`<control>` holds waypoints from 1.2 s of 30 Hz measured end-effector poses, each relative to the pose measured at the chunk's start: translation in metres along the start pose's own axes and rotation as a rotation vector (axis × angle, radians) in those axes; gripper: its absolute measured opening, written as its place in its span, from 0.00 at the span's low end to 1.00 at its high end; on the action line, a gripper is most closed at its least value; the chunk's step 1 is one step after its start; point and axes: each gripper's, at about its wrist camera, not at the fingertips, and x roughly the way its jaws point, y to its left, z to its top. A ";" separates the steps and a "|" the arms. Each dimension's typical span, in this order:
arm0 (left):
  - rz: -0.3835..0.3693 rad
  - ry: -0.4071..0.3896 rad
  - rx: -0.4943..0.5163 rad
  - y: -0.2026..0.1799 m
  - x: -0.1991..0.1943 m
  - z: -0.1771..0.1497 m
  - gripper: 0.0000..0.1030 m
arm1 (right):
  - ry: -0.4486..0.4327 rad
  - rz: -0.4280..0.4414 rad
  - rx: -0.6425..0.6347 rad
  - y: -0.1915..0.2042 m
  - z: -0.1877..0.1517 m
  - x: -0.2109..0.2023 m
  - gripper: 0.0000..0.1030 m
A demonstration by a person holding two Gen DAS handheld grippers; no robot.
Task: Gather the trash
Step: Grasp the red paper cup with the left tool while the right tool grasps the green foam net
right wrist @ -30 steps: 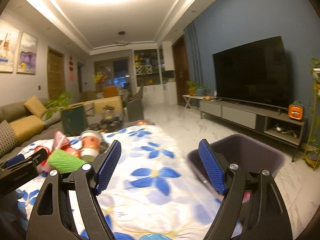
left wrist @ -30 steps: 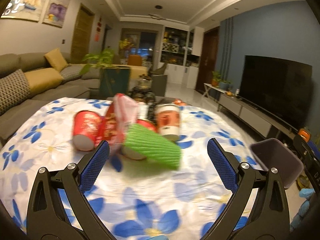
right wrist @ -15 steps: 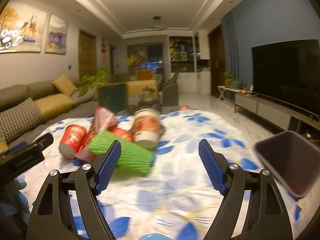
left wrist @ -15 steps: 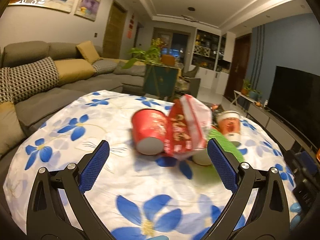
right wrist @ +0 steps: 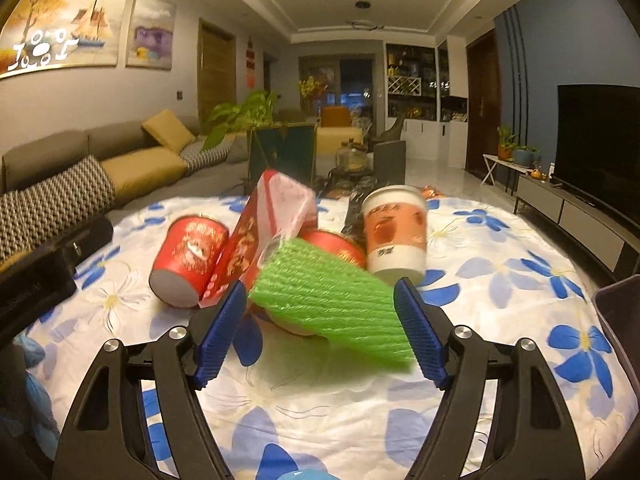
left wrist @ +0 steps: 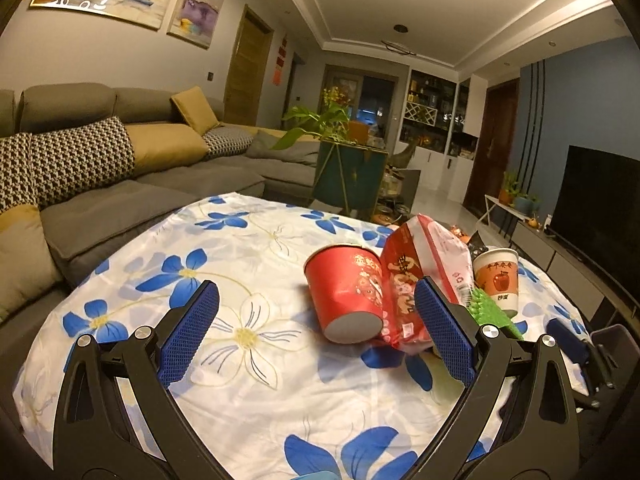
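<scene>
Trash lies in a heap on the flowered tablecloth (left wrist: 248, 344). A red paper cup (left wrist: 346, 294) lies on its side, with a red and pink snack bag (left wrist: 416, 276) leaning on it. Behind stand a white and orange cup (left wrist: 496, 280) and a green foam net sleeve (left wrist: 490, 314). My left gripper (left wrist: 316, 336) is open, just short of the red cup. In the right wrist view the green sleeve (right wrist: 328, 300) fills the space between the open fingers of my right gripper (right wrist: 320, 332). The red cup (right wrist: 188, 256), snack bag (right wrist: 264, 224), a second red cup (right wrist: 336, 246) and the white cup (right wrist: 394, 236) lie beyond.
A dark bin (right wrist: 618, 320) stands off the table's right edge, also seen as a bin (left wrist: 612, 344) in the left wrist view. A grey sofa (left wrist: 120, 184) runs along the left. A TV and low cabinet (right wrist: 592, 184) line the right wall.
Both grippers swung left toward the trash heap. The left now faces the red cup from its left side; the right has closed in on the green sleeve, and the bin slid to the frame's edge.
</scene>
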 end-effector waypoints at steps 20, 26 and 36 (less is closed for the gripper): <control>-0.020 0.055 -0.016 0.005 0.024 -0.005 0.94 | 0.113 0.000 -0.039 0.005 0.003 0.026 0.14; -0.028 0.092 -0.020 0.000 0.040 -0.005 0.94 | 0.022 -0.025 0.001 -0.011 0.002 -0.002 0.12; -0.074 0.231 -0.024 -0.012 0.087 -0.007 0.87 | -0.066 -0.059 0.078 -0.049 0.004 -0.043 0.12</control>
